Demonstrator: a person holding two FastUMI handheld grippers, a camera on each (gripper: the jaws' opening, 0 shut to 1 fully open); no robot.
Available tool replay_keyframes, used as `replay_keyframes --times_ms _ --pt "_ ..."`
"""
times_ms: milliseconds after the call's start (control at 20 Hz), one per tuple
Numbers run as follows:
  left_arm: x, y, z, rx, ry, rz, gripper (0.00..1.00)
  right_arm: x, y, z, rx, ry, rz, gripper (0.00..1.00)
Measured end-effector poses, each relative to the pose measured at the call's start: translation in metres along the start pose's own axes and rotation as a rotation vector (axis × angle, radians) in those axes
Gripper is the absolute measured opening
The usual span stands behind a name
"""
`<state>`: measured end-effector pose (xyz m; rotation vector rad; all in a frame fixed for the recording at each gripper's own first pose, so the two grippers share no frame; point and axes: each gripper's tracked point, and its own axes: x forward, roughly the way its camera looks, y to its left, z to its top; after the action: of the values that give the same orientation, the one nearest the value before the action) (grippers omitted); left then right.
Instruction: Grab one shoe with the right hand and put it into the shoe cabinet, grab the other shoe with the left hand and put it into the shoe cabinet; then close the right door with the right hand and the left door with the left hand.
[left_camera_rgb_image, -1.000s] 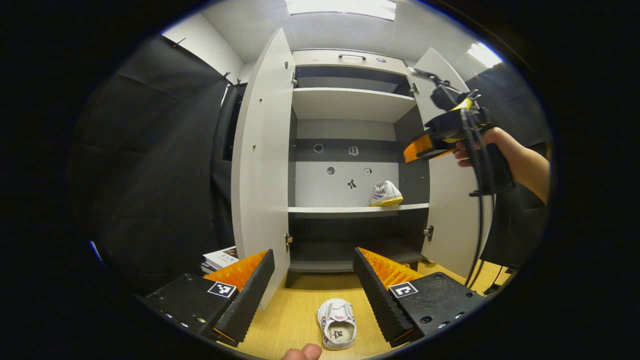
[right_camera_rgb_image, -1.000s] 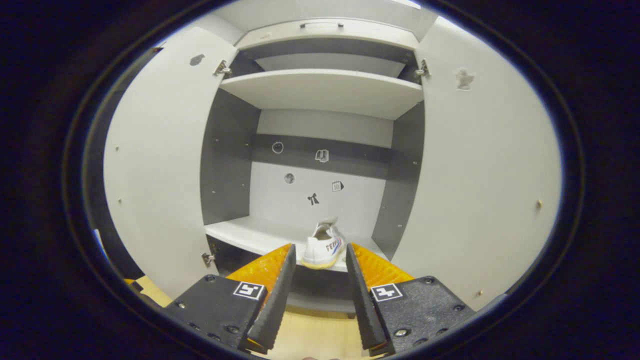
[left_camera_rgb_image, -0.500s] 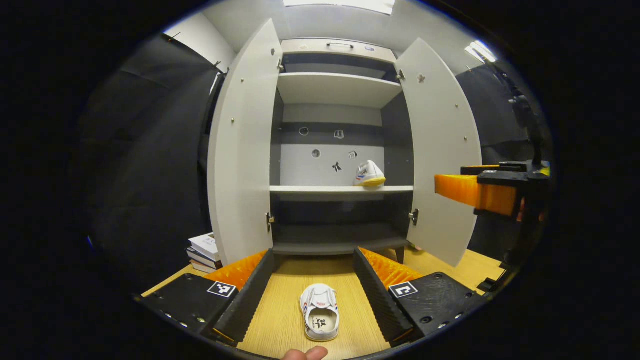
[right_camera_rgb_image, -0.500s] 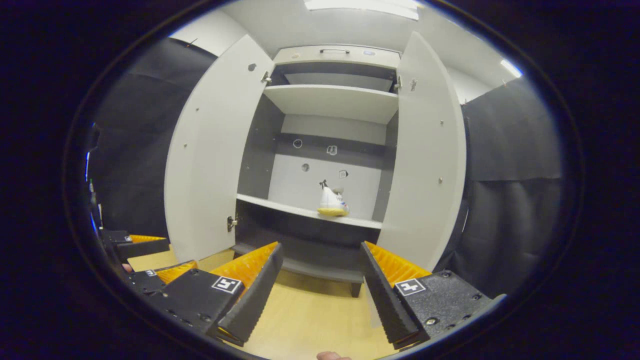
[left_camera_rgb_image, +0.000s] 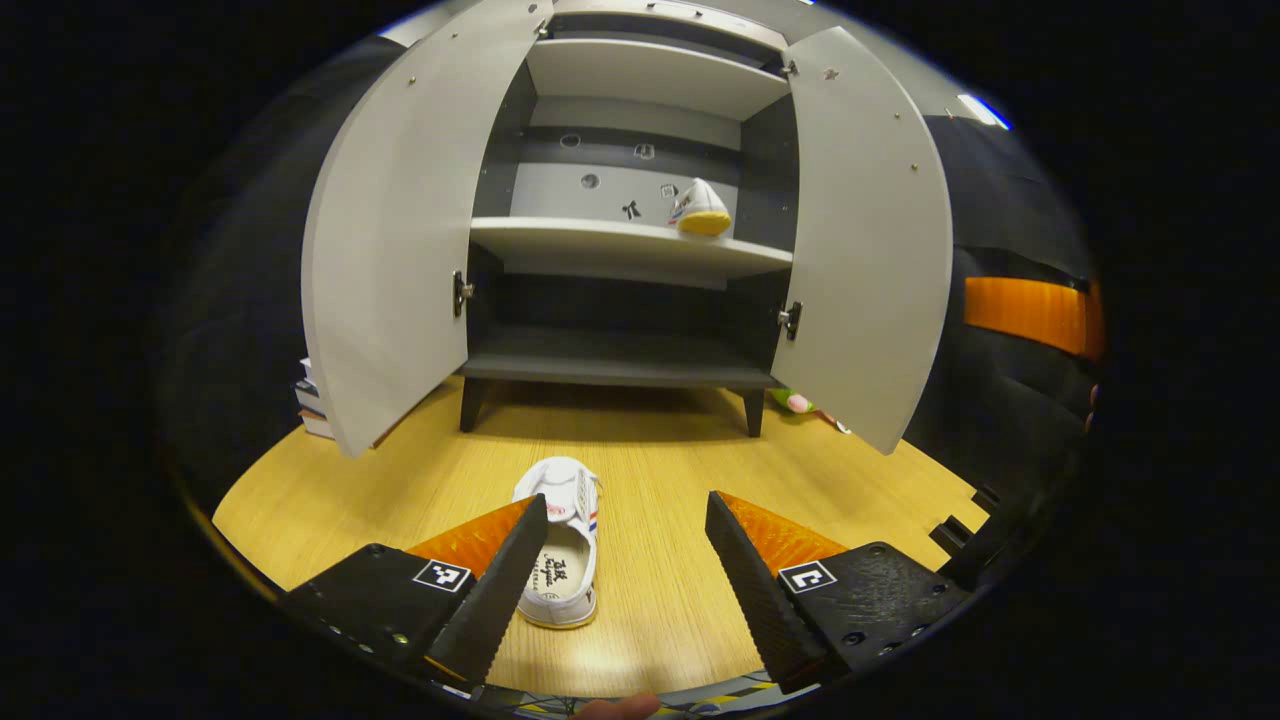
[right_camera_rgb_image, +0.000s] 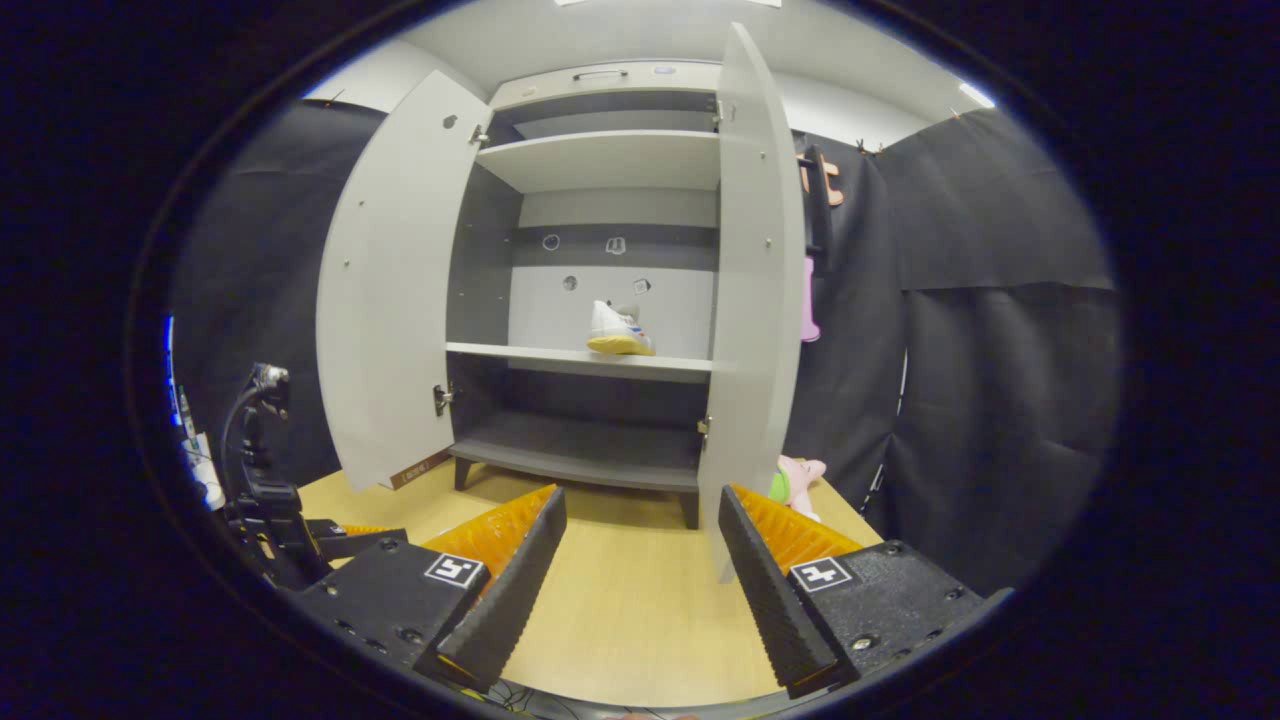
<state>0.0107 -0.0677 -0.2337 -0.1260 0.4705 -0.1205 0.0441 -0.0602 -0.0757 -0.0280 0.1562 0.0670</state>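
Note:
A white shoe (left_camera_rgb_image: 562, 545) lies on the wooden floor (left_camera_rgb_image: 660, 470), toe towards the cabinet. My left gripper (left_camera_rgb_image: 625, 570) hangs open just above it, the shoe's heel beside the left finger. The other white shoe with a yellow sole (left_camera_rgb_image: 700, 211) (right_camera_rgb_image: 619, 331) stands on the middle shelf (left_camera_rgb_image: 620, 250) of the grey shoe cabinet (right_camera_rgb_image: 600, 160). Both doors stand open: the left door (left_camera_rgb_image: 395, 230) (right_camera_rgb_image: 385, 290) and the right door (left_camera_rgb_image: 865, 230) (right_camera_rgb_image: 755, 290). My right gripper (right_camera_rgb_image: 640, 570) is open and holds nothing, back from the cabinet, near the right door's edge.
A stack of books (left_camera_rgb_image: 312, 400) lies on the floor behind the left door. A pink and green soft toy (right_camera_rgb_image: 795, 480) (left_camera_rgb_image: 795, 402) sits by the cabinet's right foot. Part of the right gripper (left_camera_rgb_image: 1025, 315) shows at the right of the left gripper view.
My left gripper has tipped down and come low over the shoe on the floor. My right gripper has drawn back from the shelf and swung right, leaving its shoe on the shelf.

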Motion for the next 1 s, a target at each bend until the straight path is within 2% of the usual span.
replay_keyframes --times_ms 200,400,650,850,1000 --pt "0.014 0.016 -0.029 -0.044 0.096 0.029 0.96 0.002 -0.026 -0.004 -0.006 -0.002 -0.048 0.96" --pt "0.021 0.058 -0.034 -0.057 0.125 0.104 0.96 0.006 -0.03 -0.015 0.035 0.024 -0.047 0.96" --pt "0.041 0.097 -0.051 -0.023 0.203 0.167 0.96 0.015 -0.029 -0.024 0.039 0.046 -0.039 0.96" --pt "0.061 0.11 -0.071 -0.014 0.291 0.175 0.96 0.019 -0.026 -0.026 0.021 0.051 -0.038 0.96" --pt "0.083 0.112 -0.072 -0.016 0.304 0.161 0.95 0.024 -0.026 -0.03 0.013 0.063 -0.044 0.96"
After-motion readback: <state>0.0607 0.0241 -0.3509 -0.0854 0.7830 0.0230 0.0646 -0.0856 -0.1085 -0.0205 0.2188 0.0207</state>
